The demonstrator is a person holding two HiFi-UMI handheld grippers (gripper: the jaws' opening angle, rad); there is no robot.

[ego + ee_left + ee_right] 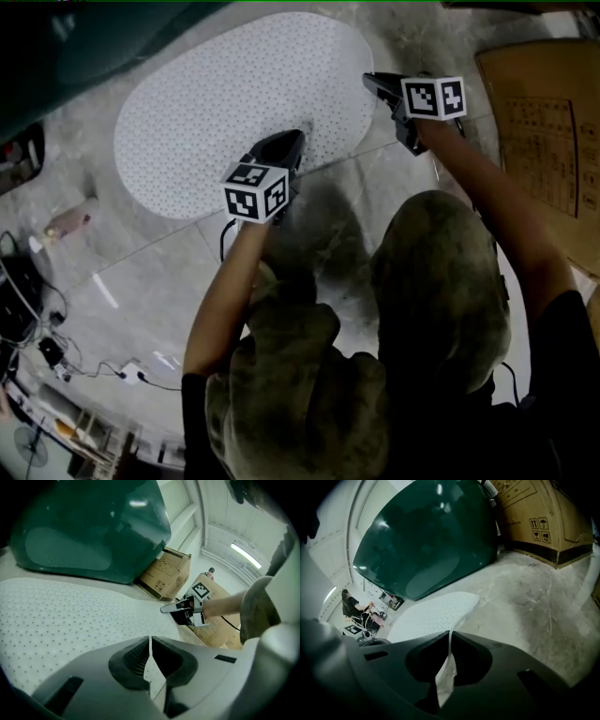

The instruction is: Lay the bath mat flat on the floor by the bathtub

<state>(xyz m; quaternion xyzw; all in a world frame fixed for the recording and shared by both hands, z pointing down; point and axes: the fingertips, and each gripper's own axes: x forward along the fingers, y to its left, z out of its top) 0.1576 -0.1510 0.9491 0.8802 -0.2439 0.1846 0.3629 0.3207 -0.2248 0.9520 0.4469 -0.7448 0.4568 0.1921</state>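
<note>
Mat (239,103) lay flat on floor (375,211) by tub (89,527). I had left claw (296,139) closed over its edge; right claw (370,80) closed too.

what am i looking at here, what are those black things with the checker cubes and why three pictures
A person holds two hand-held clamps. The head view looks down from their head: left gripper, right gripper. The other two views come from a camera riding on each gripper, looking along its jaws. A white dotted bath mat lies on the concrete floor beside a dark green bathtub, with a cardboard box nearby. Both grippers' jaws are closed on the mat's edge.
</note>
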